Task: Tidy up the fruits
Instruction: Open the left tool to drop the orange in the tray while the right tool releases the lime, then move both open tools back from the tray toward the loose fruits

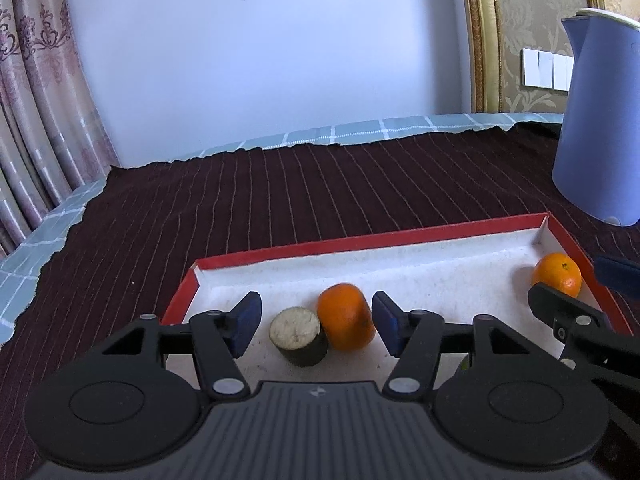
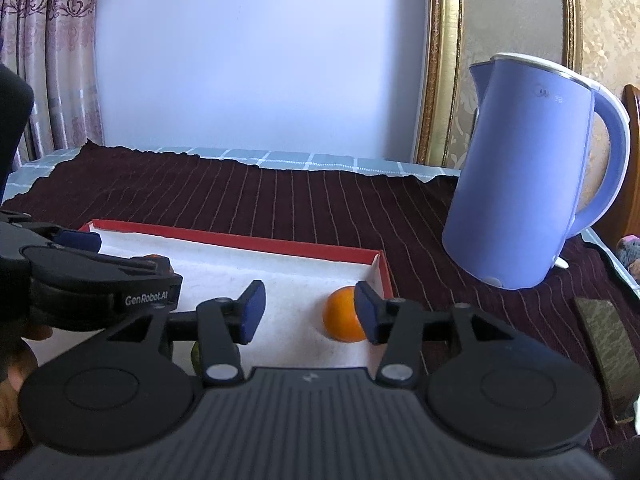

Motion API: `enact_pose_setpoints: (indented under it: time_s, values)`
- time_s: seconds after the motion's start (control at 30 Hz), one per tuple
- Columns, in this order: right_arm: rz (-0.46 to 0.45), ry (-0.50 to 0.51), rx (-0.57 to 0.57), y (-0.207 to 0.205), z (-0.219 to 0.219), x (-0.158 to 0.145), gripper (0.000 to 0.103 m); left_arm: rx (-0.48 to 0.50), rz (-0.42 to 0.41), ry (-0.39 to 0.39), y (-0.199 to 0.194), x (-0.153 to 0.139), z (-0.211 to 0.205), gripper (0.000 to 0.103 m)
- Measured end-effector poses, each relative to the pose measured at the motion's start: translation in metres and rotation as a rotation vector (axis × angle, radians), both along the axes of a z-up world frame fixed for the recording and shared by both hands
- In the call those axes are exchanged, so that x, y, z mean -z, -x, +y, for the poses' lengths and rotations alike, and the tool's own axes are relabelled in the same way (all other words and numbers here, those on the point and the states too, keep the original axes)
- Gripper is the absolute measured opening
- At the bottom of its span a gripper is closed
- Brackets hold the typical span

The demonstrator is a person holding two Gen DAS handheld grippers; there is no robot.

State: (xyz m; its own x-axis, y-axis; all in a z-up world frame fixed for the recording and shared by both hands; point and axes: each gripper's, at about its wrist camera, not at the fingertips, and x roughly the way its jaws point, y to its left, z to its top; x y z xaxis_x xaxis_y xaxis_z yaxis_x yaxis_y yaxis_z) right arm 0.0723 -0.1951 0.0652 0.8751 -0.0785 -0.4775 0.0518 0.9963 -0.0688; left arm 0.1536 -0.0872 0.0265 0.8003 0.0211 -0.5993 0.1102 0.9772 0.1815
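Note:
A shallow red box with a white floor (image 1: 360, 236) lies on the dark cloth. In the left wrist view an orange (image 1: 346, 317) and a dark cut piece with a pale face (image 1: 298, 336) sit side by side between the fingers of my open left gripper (image 1: 316, 324), neither gripped. A second orange (image 1: 557, 274) lies in the box's right corner. In the right wrist view my right gripper (image 2: 308, 312) is open over the box (image 2: 240, 240), with that orange (image 2: 341, 314) against its right finger. The left gripper (image 2: 80, 276) shows at the left.
A blue electric kettle (image 2: 520, 184) stands on the striped dark cloth (image 1: 280, 200) to the right of the box. A dark flat slab (image 2: 608, 340) lies at the right edge. Curtains and a white wall stand behind the table.

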Motion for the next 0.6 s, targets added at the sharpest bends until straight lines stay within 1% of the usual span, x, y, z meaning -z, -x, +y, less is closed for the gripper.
enact_pose_setpoints:
  time_s: [0.07, 0.13, 0.17, 0.27, 0.37, 0.53, 0.6]
  values:
    - [0.002, -0.008, 0.001, 0.001, 0.000, 0.000, 0.046, 0.003, 0.000, 0.003, 0.003, 0.000, 0.001, 0.060]
    - [0.003, -0.011, 0.003, 0.004, 0.000, 0.001, 0.051, 0.002, 0.000, -0.001, 0.007, 0.000, 0.002, 0.060]
    - [0.002, -0.010, 0.004, 0.006, 0.000, 0.001, 0.056, 0.001, 0.001, -0.003, 0.008, 0.000, 0.004, 0.060]
    - [-0.003, -0.025, 0.006, 0.011, 0.001, 0.001, 0.061, -0.006, 0.011, 0.012, 0.013, 0.001, 0.009, 0.060]
    - [-0.007, -0.041, 0.006, 0.018, 0.002, 0.004, 0.072, -0.010, 0.023, 0.027, 0.018, 0.002, 0.013, 0.060]
    - [-0.014, -0.016, 0.010, 0.029, 0.008, 0.007, 0.080, -0.013, 0.028, 0.044, 0.028, 0.002, 0.020, 0.060]
    - [-0.021, -0.011, 0.018, 0.033, 0.010, 0.007, 0.086, -0.013, 0.030, 0.055, 0.031, 0.001, 0.023, 0.060]
